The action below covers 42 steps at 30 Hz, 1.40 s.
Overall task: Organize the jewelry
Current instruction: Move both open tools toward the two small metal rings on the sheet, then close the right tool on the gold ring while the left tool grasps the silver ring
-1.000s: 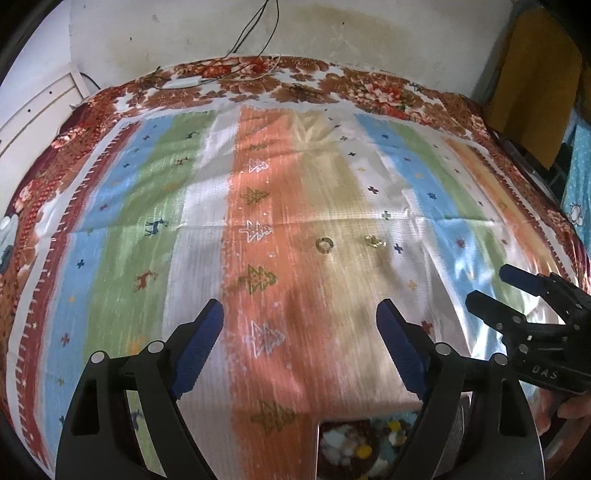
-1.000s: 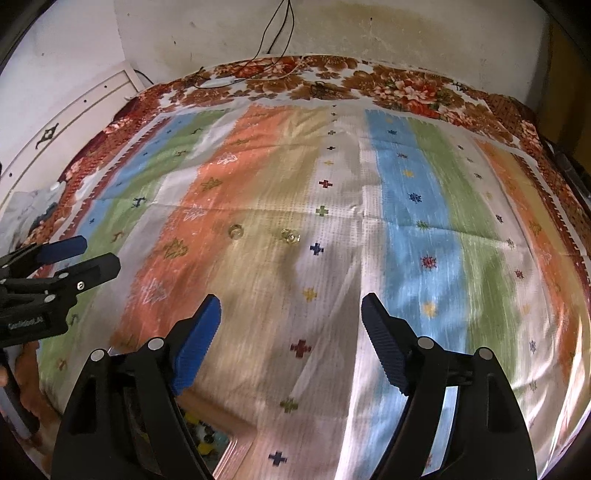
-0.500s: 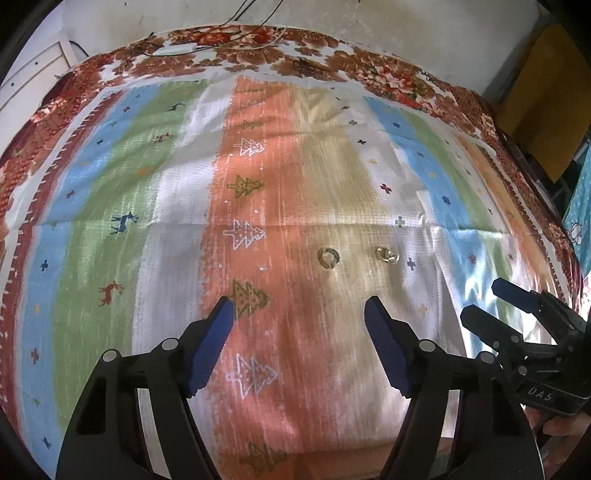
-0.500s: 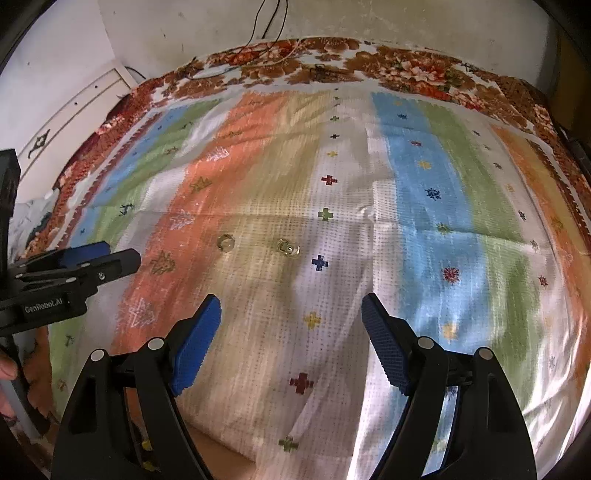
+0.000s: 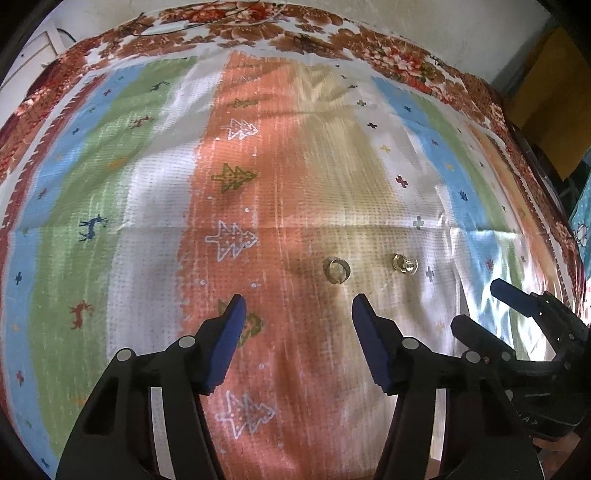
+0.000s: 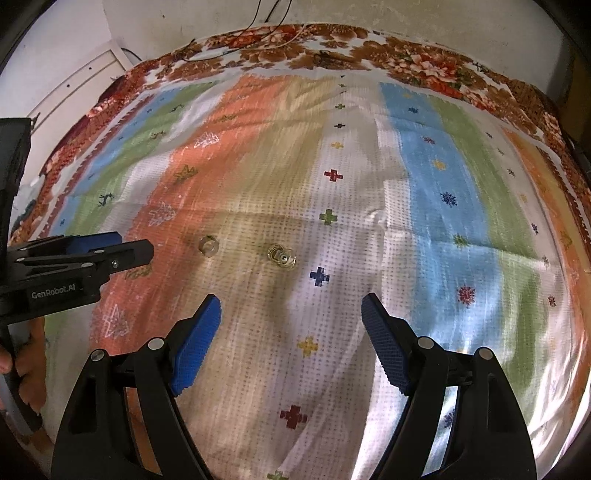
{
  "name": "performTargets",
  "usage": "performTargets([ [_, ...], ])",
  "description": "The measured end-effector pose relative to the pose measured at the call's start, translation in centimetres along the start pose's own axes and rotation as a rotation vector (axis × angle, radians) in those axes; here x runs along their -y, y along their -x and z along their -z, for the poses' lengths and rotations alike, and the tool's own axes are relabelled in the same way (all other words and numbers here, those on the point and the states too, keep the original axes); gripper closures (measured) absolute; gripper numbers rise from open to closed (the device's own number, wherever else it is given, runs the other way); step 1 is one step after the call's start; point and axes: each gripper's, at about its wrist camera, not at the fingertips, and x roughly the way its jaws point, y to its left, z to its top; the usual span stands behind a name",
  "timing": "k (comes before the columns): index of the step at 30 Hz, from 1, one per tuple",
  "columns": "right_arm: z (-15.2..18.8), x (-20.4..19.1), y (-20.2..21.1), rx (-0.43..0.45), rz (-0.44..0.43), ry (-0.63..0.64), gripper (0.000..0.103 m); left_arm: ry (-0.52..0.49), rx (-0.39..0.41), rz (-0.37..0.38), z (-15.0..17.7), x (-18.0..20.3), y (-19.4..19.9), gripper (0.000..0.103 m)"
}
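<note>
Two small gold pieces of jewelry lie on a striped cloth. A plain ring lies on the left and an ornate ring or earring on the right. In the right wrist view the plain ring and the ornate piece lie just ahead of the fingers. My left gripper is open and empty, just short of the plain ring. My right gripper is open and empty, just short of the ornate piece. Each gripper shows in the other's view, the right gripper and the left gripper.
The striped cloth with trees and crosses covers a bed with a floral border. A white wall and cables stand at the far edge. A white panel is at the left.
Both grippers have moved forward and lower toward the two pieces. A box of beads at the near edge has dropped out of view. Both stay open.
</note>
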Motion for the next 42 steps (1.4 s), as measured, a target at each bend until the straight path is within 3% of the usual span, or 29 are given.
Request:
performTargets([
  [8,-1.0,0.0,-1.6,-0.008,-0.003,0.013,0.025,-0.048,-0.02,-0.028,-0.9,0.7,-1.6,0.046],
  [15,-1.3,-0.4,-3.1,-0.021,0.012,0.048,0.025,-0.035,-0.055,-0.014,-2.0,0.5,-3.2,0.051],
  [18,-1.6,-0.4,-3.7,-0.025,0.003,0.046,0.034,-0.027,-0.067,0.006,-2.3,0.6,-3.7,0.052],
  [27,-2.5,-0.7,-4.9,-0.023,0.006,0.067,0.034,-0.022,-0.107,0.025,-3.0,0.9,-5.7,0.054],
  [37,-2.6,-0.8,-6.0,-0.035,0.011,0.081,0.049,-0.032,-0.118,0.037,-3.3,1.2,-6.5,0.056],
  [39,-2.6,-0.7,-6.2,-0.037,0.013,0.082,0.052,-0.024,-0.118,0.051,-3.4,1.2,-6.4,0.063],
  [42,-2.6,-0.9,-6.3,-0.036,0.009,0.089,0.057,-0.027,-0.129,0.061,-3.3,1.3,-6.5,0.063],
])
